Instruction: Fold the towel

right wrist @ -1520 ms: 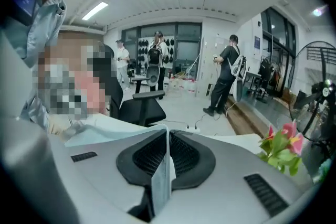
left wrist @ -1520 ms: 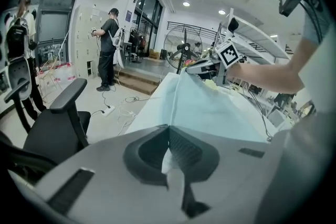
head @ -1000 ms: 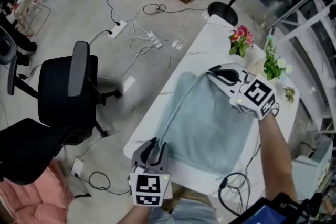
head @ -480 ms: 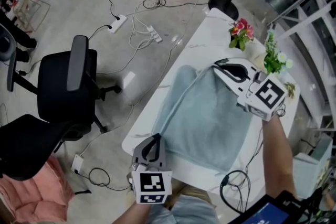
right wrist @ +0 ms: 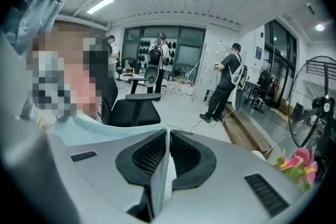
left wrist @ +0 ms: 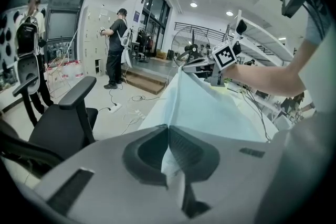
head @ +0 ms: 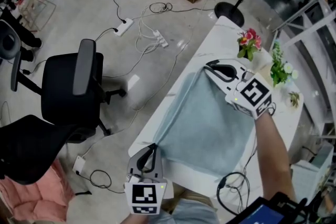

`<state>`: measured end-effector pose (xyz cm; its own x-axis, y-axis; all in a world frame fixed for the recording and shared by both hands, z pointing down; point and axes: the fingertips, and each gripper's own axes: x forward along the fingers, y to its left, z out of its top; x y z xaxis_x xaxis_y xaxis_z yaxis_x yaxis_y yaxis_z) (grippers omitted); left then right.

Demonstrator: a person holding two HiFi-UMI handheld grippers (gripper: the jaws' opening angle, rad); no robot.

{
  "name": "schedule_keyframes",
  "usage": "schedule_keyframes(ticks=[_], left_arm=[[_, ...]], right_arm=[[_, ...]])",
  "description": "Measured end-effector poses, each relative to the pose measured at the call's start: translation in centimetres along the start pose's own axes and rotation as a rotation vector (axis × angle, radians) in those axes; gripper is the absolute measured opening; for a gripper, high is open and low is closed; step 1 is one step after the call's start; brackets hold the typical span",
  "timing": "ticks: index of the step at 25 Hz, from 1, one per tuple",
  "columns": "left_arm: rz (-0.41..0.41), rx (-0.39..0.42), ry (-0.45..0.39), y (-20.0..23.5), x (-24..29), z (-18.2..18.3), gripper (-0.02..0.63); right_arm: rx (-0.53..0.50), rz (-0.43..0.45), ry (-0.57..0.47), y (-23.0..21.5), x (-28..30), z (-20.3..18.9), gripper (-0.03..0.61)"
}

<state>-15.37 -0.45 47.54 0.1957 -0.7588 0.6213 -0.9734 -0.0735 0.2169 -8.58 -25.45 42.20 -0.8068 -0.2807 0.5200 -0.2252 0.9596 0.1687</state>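
Towel, pale blue, is lying spread over most of the white desk, with its left edge pulled up into a straight ridge between the two grippers. The left gripper is sitting at the near corner of the desk, and its own view is showing its dark fingers pressed together with the towel's near corner pinched between them; the cloth is rising away from there as a tented fold toward the other gripper. The right gripper is reaching over the far end of the towel, and its fingers are likewise closed tight on a thin edge of the blue cloth, which is hanging down between the pads. The rest of the towel is resting flat on the desk, its near edge close to the desk's near rim. Pink flowers and a green plant are standing at the far right of the desk, apart from the towel. A black chair is standing on the floor to the left, with cables trailing beyond it, and a person is standing farther back in the room.
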Motion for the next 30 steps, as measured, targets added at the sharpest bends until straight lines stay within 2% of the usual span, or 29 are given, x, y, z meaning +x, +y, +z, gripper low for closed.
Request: schedule_keyframes(ticks=[8, 11, 13, 15, 17, 19, 20, 23, 26, 30], left_arm=[[0.001, -0.039, 0.124, 2.3, 2.6, -2.8, 0.014], [-0.002, -0.031, 0.135, 2.5, 3.1, -2.9, 0.014], [0.001, -0.017, 0.141, 2.5, 3.3, -2.9, 0.014], [-0.005, -0.012, 0.15, 2.5, 3.4, -2.8, 0.014], [-0.023, -0.01, 0.162, 2.3, 3.1, -2.8, 0.015], [-0.05, -0.005, 0.17, 2.0, 2.7, -2.5, 0.028], [-0.062, -0.004, 0.171, 2.0, 2.3, -2.4, 0.048], [-0.08, 0.004, 0.166, 2.4, 1.1, -1.6, 0.098], [-0.07, 0.054, 0.129, 3.0, 0.4, 0.1, 0.092], [-0.143, 0.2, 0.071, 1.1, 2.2, 2.9, 0.057]], right_arm=[[0.025, 0.035, 0.178, 0.1, 6.4, -7.0, 0.052], [0.023, 0.017, 0.19, 0.0, 7.1, -7.4, 0.049], [-0.031, -0.011, 0.219, -0.3, 7.4, -7.2, 0.051], [-0.08, 0.004, 0.276, -0.2, 7.3, -6.9, 0.104], [-0.006, 0.088, 0.276, 0.2, 6.5, -5.3, 0.219], [0.135, 0.162, 0.201, 0.0, 5.4, -2.8, 0.235], [0.185, 0.172, 0.16, -0.3, 4.9, -1.7, 0.235], [0.247, 0.117, 0.077, -1.7, 3.2, 0.7, 0.225], [0.277, 0.031, 0.046, -2.1, 0.1, 1.6, 0.219], [0.293, -0.143, 0.118, -0.6, -6.1, -2.1, 0.205]])
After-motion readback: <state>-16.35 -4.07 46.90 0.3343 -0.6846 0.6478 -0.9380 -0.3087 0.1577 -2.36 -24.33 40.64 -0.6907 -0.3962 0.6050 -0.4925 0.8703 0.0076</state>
